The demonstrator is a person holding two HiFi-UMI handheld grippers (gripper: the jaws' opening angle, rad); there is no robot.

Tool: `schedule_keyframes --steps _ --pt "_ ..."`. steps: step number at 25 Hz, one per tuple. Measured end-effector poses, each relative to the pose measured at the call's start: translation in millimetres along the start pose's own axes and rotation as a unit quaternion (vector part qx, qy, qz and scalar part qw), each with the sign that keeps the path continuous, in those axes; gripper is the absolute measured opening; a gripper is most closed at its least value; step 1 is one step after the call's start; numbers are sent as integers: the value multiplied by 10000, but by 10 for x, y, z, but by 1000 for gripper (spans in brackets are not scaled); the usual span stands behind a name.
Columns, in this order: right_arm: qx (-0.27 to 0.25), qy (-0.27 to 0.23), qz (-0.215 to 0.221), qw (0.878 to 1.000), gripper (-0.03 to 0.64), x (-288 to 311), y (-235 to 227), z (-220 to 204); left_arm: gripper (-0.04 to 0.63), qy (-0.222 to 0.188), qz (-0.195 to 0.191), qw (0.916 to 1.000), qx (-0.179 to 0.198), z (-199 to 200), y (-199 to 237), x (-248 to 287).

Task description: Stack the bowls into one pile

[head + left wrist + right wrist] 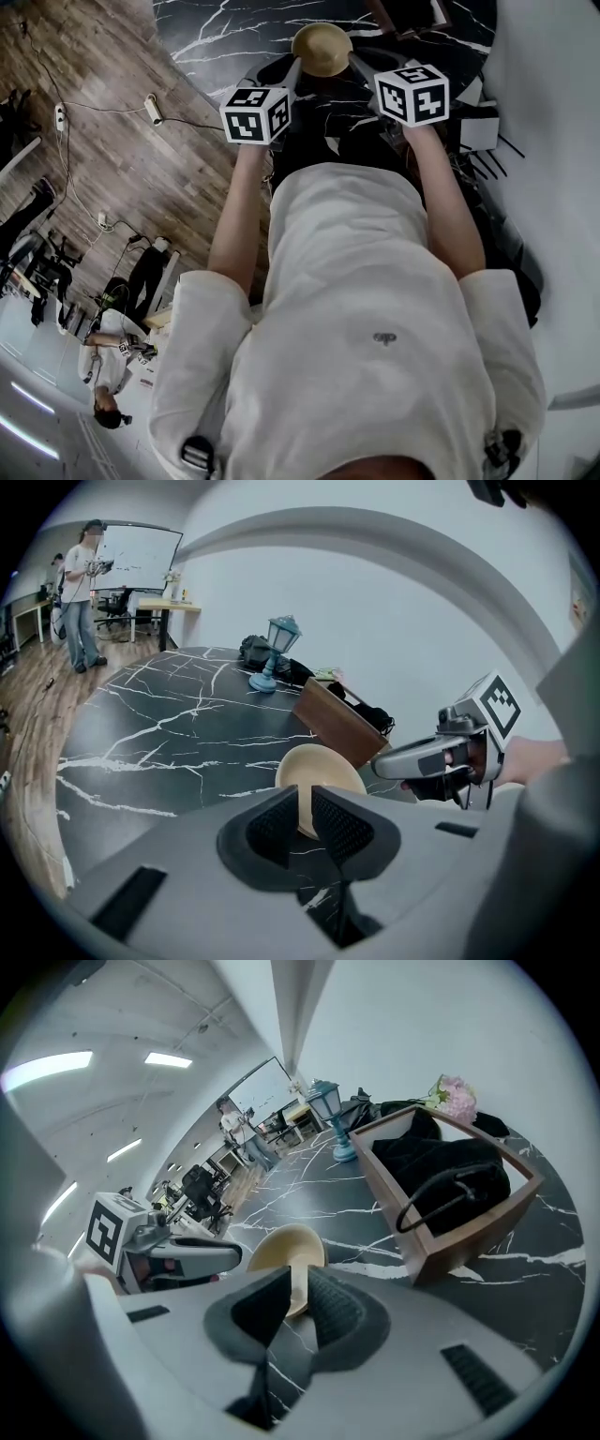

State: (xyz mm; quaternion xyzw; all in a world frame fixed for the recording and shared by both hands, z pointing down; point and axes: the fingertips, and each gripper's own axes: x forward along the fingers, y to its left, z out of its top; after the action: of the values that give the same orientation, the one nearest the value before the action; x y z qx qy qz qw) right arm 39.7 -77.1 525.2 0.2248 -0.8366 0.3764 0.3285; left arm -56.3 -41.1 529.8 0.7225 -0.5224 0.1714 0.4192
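The left tongs (304, 810) and the right tongs (298, 1295) each pinched the rim of the same tan bowl (322, 49), so an uneven tug could drop it onto the table (216, 37).

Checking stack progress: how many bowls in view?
1. The tan bowl is pinched at its rim by the left tongs and the right tongs. More bowls may be nested inside or out of frame.

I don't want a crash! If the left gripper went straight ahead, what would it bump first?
The beige bowl; the left gripper pinches its rim now. Past that, probably the wooden box, though depth is hard to judge.
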Motion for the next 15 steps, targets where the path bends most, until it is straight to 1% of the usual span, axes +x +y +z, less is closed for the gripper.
schedule_keyframes --steps 7,11,15 --pt "-340 4 224 9992 51 -136 158 -13 43 -225 149 9996 -90 -33 -191 -227" --pt "-474 -63 356 9982 46 -163 267 -23 43 -312 238 9992 -52 -96 -252 -340" --pt "-716 -114 477 9962 41 -172 347 -57 43 -518 291 9982 -126 -137 -306 -387"
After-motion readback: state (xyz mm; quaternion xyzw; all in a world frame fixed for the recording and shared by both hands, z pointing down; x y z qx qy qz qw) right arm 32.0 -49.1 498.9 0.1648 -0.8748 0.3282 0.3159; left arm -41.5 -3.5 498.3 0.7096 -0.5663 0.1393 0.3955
